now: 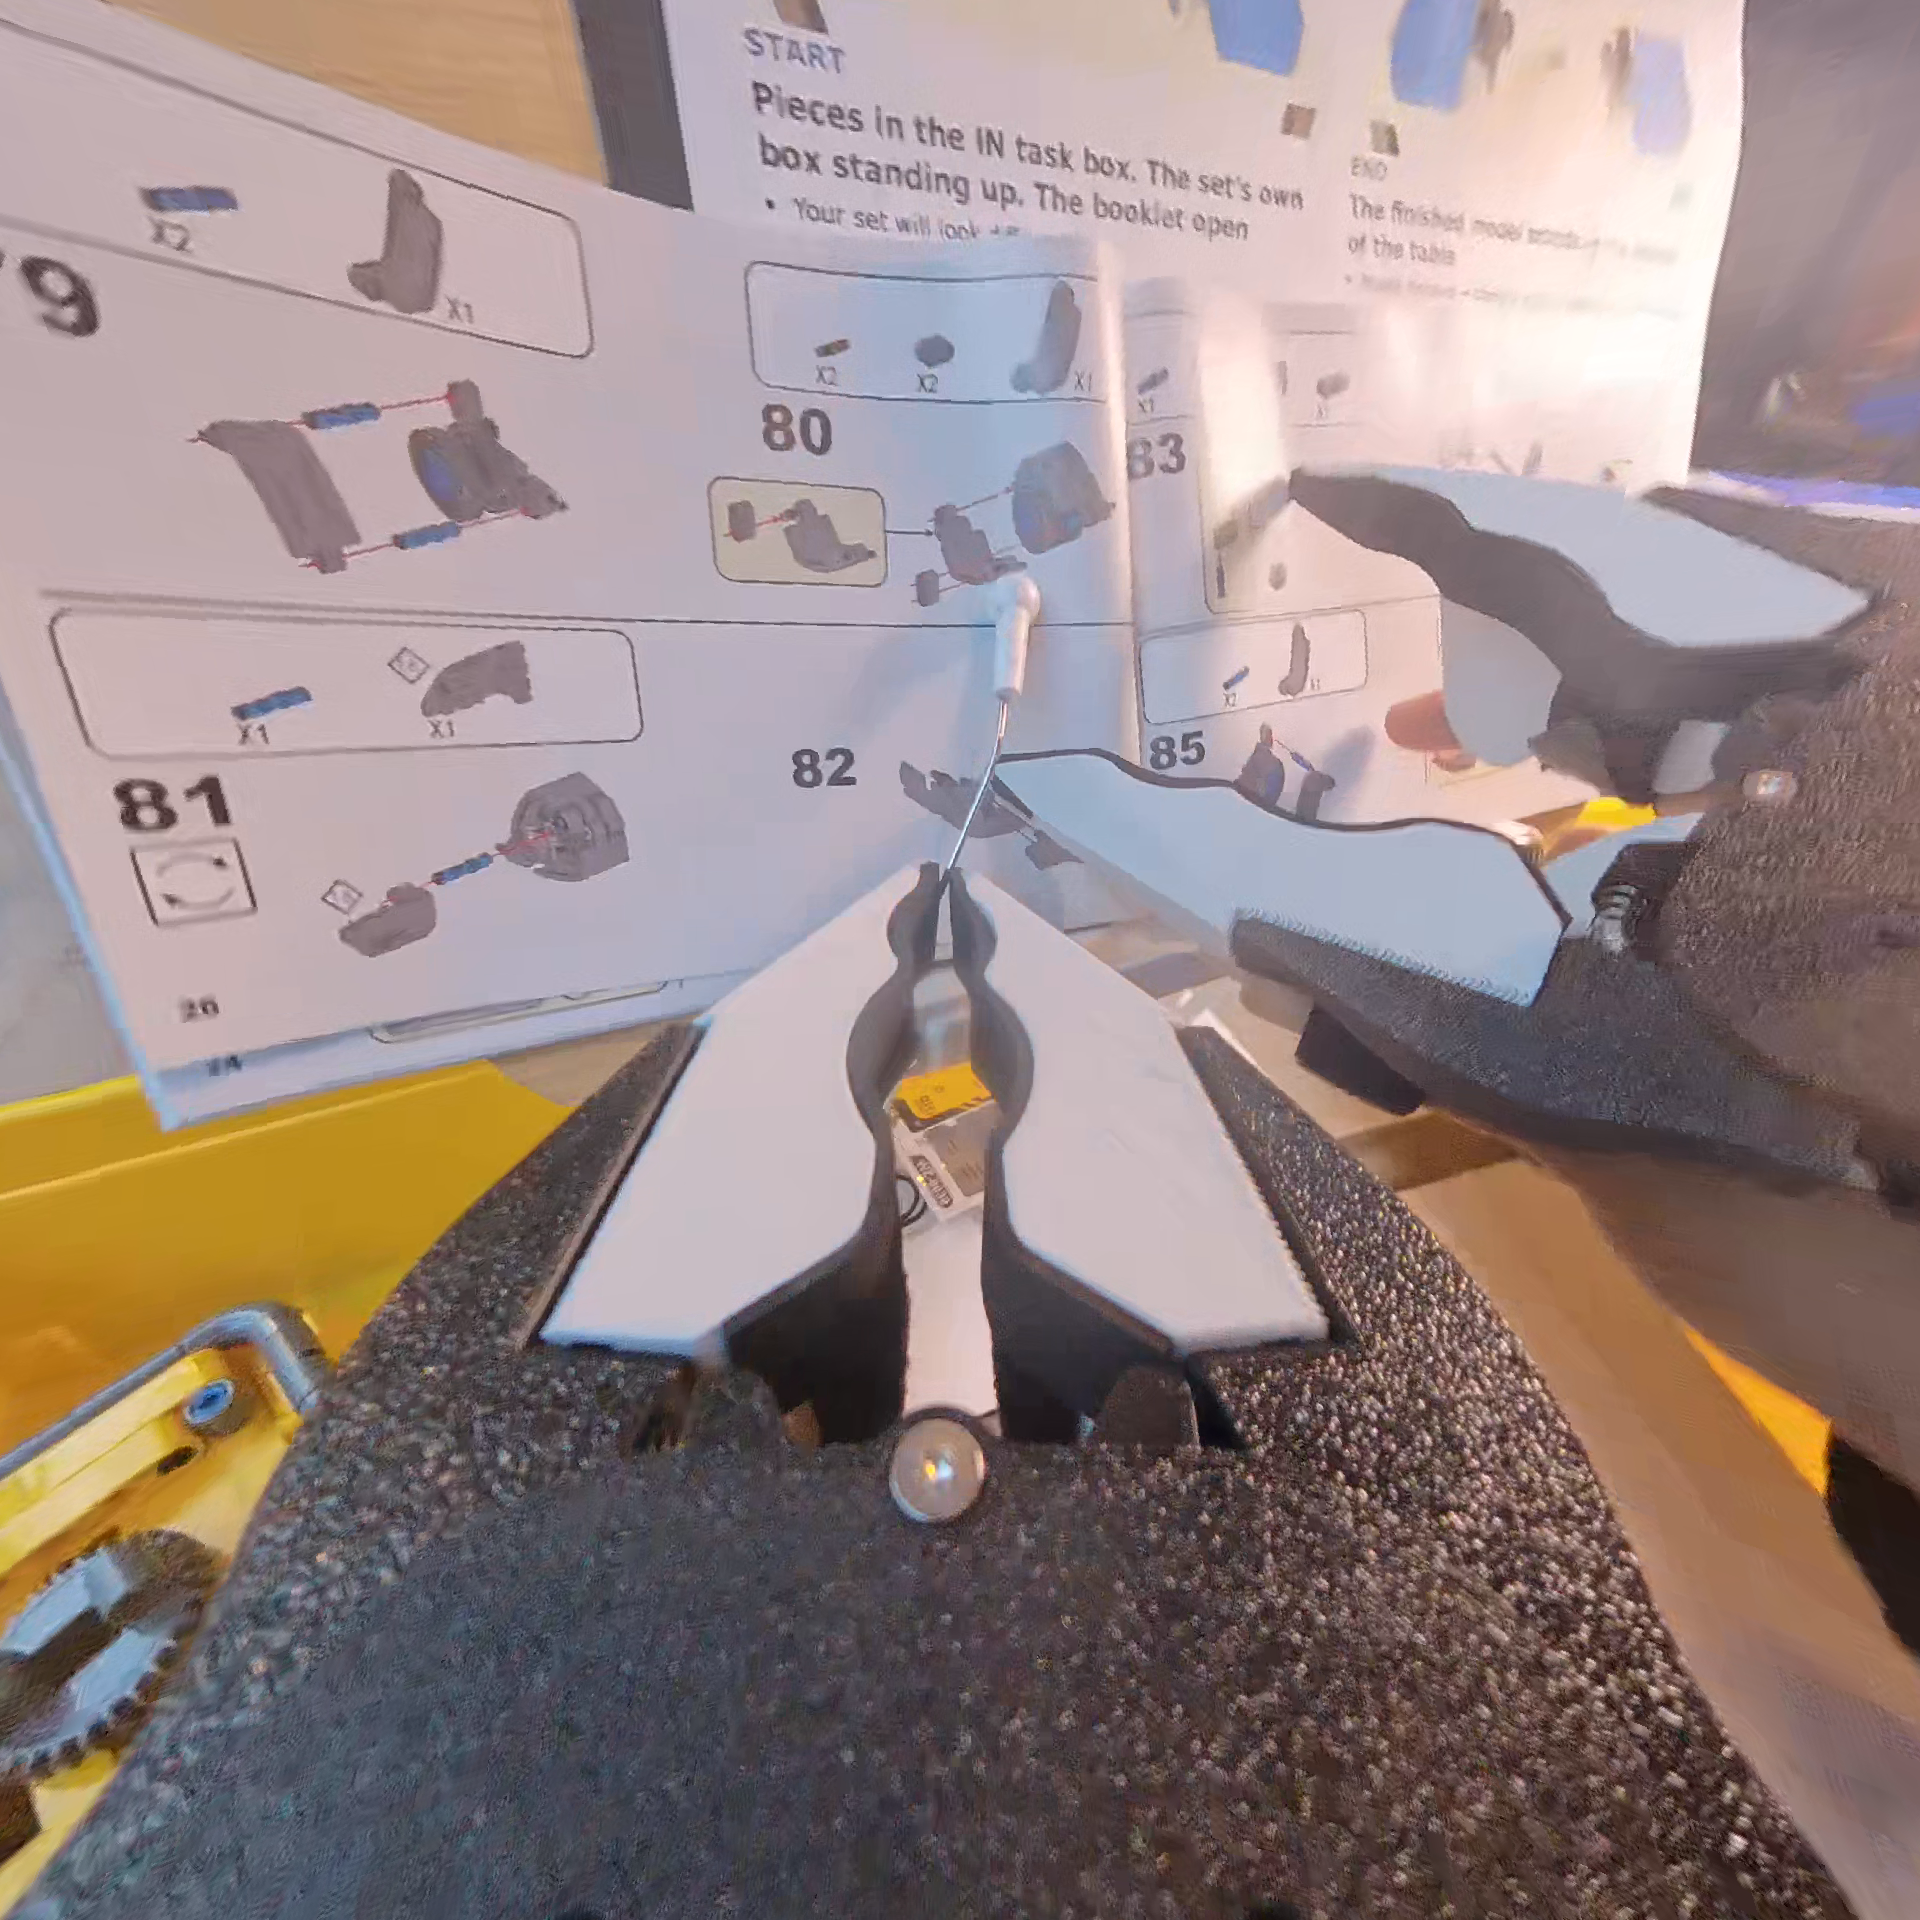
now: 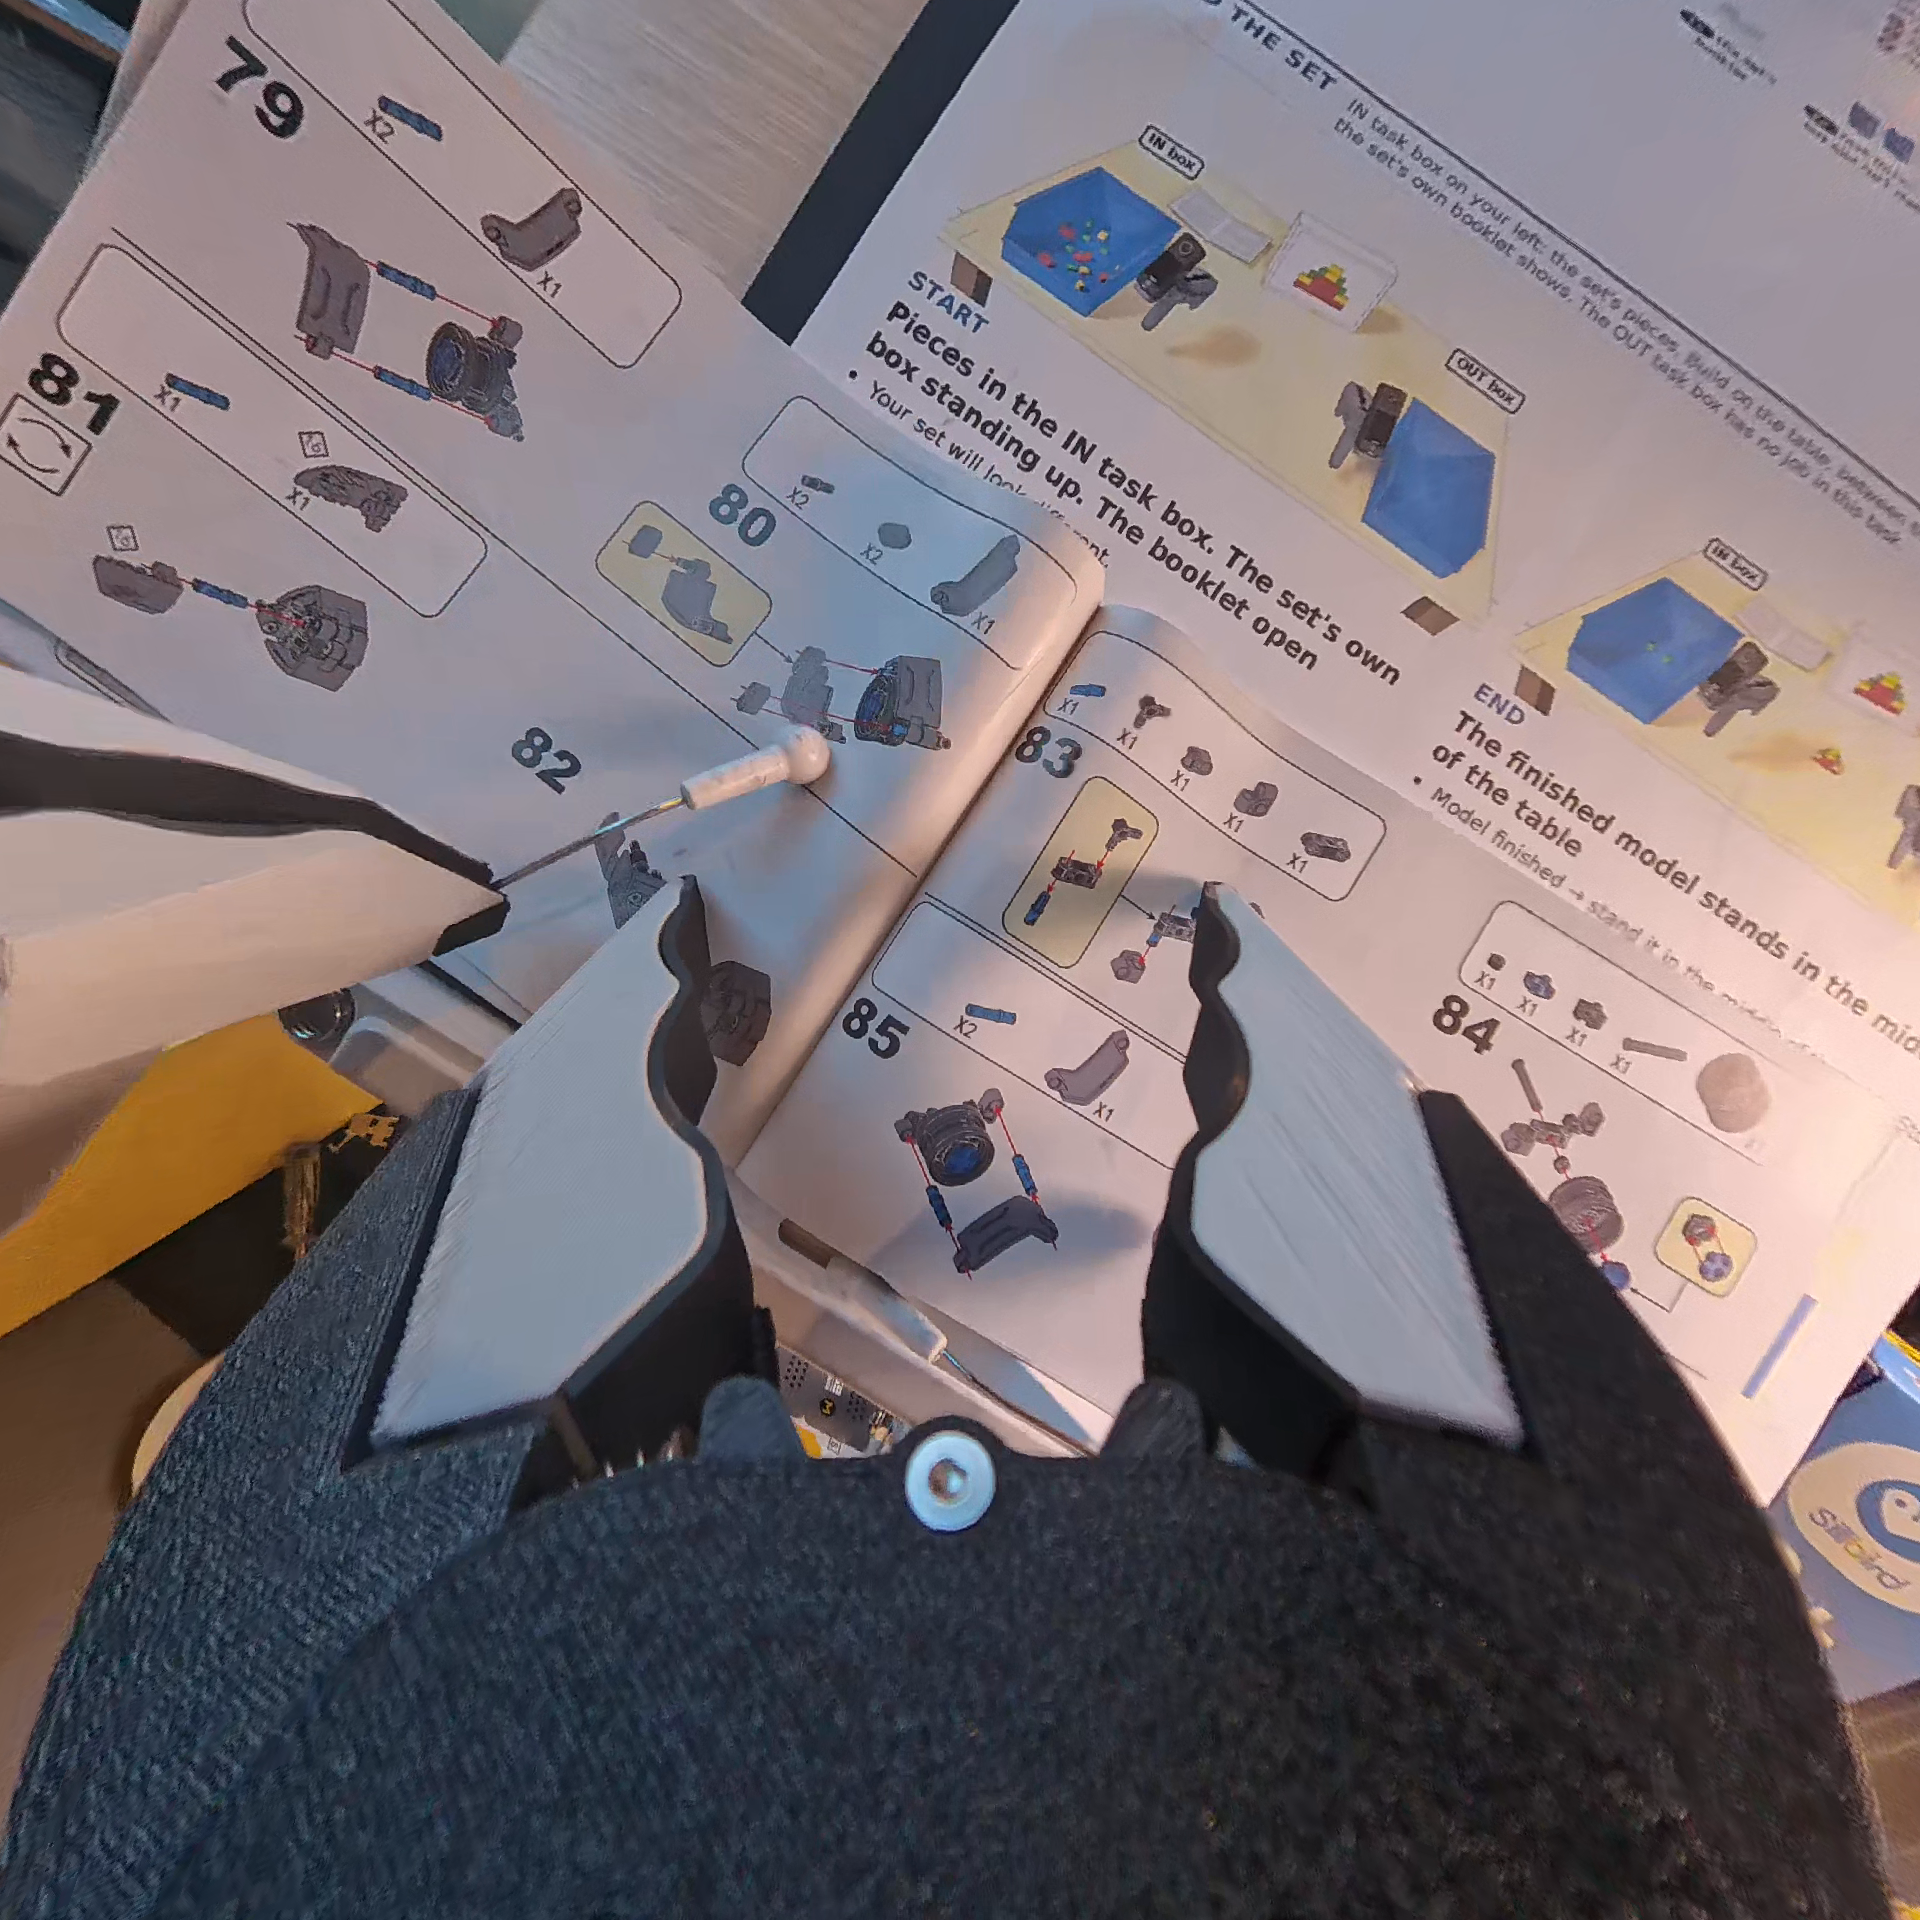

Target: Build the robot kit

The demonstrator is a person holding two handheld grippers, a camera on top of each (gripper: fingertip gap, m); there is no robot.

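Two grippers work over one open instruction booklet (image 1: 436, 582) that stands propped with a printed sheet (image 1: 1039, 135) behind it. Only the left wrist view shows how the left gripper (image 1: 940, 883) stands: its fingertips are pressed together on the thin metal shaft of one small white-tipped pin (image 1: 1013, 634), whose rounded white end lies against the left-hand page near the fold. That view also takes in one yellow bin (image 1: 260, 1174) below the booklet, a metal hinge and a toothed gear at the lower left corner, and the right gripper (image 1: 1299, 623) coming in from the right, its two white-faced fingers apart, one above the other. The right wrist view gives what the first cannot: both pages of the booklet (image 2: 1039, 1039) laid out across the fold, the pictures of blue boxes on the printed sheet (image 2: 1351, 364), and a blue-and-white carton (image 2: 1860, 1507) at the right edge. Here the right gripper (image 2: 945, 904) has its fingers wide apart over the right-hand page, holding nothing. One finger of the left gripper (image 2: 312, 862) enters from the left with the pin (image 2: 758, 774) jutting from its tip toward the fold. A sliver of the yellow bin (image 2: 156, 1143) shows lower left.
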